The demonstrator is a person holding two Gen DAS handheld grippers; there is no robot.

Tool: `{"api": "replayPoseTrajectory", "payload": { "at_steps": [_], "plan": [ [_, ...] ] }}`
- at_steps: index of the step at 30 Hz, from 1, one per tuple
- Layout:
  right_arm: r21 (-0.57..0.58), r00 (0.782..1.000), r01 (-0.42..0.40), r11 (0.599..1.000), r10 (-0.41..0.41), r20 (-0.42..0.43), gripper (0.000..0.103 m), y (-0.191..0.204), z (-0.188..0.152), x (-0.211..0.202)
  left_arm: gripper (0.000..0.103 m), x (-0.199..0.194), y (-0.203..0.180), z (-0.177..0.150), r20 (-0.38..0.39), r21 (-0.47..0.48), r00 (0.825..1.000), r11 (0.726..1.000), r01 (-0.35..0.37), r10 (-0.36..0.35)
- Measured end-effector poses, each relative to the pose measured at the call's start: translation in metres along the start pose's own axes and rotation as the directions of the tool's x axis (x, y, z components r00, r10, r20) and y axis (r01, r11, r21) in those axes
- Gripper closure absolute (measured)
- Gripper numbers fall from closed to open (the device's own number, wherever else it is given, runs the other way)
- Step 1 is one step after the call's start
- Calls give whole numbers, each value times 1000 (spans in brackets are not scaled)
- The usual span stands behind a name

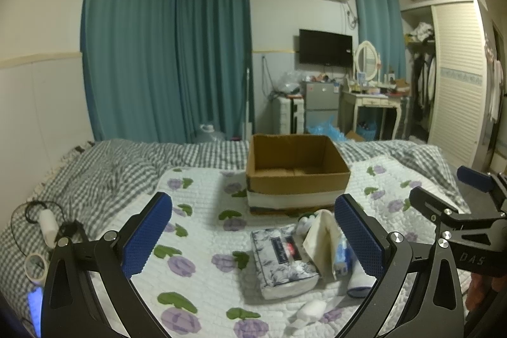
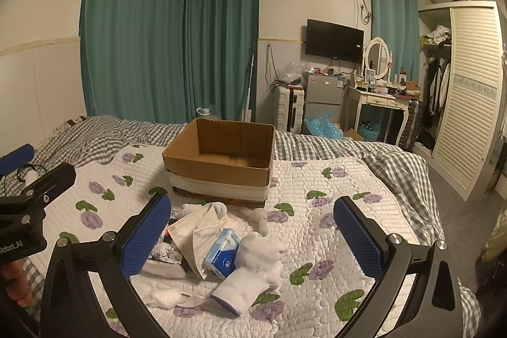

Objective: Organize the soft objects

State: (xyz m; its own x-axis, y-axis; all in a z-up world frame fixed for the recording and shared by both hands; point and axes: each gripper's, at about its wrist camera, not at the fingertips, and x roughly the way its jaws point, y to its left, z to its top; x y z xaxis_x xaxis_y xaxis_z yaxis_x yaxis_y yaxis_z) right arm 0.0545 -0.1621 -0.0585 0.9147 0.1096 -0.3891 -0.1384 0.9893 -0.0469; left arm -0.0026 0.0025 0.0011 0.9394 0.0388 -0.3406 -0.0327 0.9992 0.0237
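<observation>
An empty open cardboard box (image 1: pixel 298 170) (image 2: pixel 221 160) stands on the floral quilt. In front of it lies a pile of soft items: a floral tissue pack (image 1: pixel 282 262) (image 2: pixel 161 258), a cream face mask (image 1: pixel 321 239) (image 2: pixel 196 233), a small blue tissue packet (image 2: pixel 223 252) (image 1: pixel 341 255), a white sock (image 2: pixel 250 274) (image 1: pixel 359 277) and cotton wads (image 1: pixel 312 308) (image 2: pixel 164 296). My left gripper (image 1: pixel 253 239) is open above the quilt, the pile between its fingers toward the right one. My right gripper (image 2: pixel 253 239) is open over the pile and also shows in the left view (image 1: pixel 443 189).
A grey checked blanket (image 1: pixel 104 170) covers the bed around the quilt (image 2: pixel 317 211). A cable, white charger (image 1: pixel 49 222) and tape roll (image 1: pixel 35 266) lie at the bed's left edge. Curtains, fridge, dressing table and wardrobe (image 2: pixel 469 91) stand beyond.
</observation>
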Motion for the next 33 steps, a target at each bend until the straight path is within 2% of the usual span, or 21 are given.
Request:
{"api": "replayPoseTrajectory", "payload": {
  "at_steps": [6, 9, 13, 16, 18, 21, 24, 27, 30, 31, 33],
  "plan": [
    [-38, 1000, 9, 999, -9, -5, 0, 5, 5, -4, 0, -2, 2, 6, 10, -10, 1000, 1000, -8, 8],
    [-68, 999, 26, 997, -29, -46, 0, 3, 10, 8, 0, 5, 4, 8, -2, -19, 1000, 1000, -6, 6],
    [-93, 989, 30, 995, -43, -138, 0, -8, 5, 40, 0, 37, 9, -3, -99, -41, 995, 999, -18, 14],
    [-111, 971, 20, 994, -46, -235, 0, -13, -10, 73, 0, 63, 10, -21, -177, -47, 984, 998, -44, 35],
    [-109, 948, 6, 994, -40, -315, 2, -15, -23, 98, 0, 80, 11, -34, -236, -49, 971, 998, -51, 38],
    [-85, 905, -31, 996, -8, -426, 13, -17, -43, 135, 0, 97, 9, -51, -303, -51, 953, 998, -47, 30],
    [-58, 865, -61, 996, 24, -501, 17, -18, -62, 159, 0, 108, 4, -65, -346, -35, 938, 999, -38, 23],
    [-59, 835, -59, 996, 17, -550, 29, -19, -77, 174, 0, 117, -5, -81, -400, -29, 916, 999, -16, 3],
    [-12, 826, -92, 996, 69, -560, 48, -24, -85, 179, 0, 128, -14, -93, -451, -21, 893, 1000, 6, -15],
    [-3, 829, -99, 995, 81, -553, 54, -24, -85, 178, 0, 130, -18, -97, -470, -17, 883, 1000, 21, -27],
    [2, 842, -100, 995, 86, -532, 58, -26, -85, 172, 0, 132, -22, -99, -480, -27, 875, 998, 49, -56]
  ]
}}
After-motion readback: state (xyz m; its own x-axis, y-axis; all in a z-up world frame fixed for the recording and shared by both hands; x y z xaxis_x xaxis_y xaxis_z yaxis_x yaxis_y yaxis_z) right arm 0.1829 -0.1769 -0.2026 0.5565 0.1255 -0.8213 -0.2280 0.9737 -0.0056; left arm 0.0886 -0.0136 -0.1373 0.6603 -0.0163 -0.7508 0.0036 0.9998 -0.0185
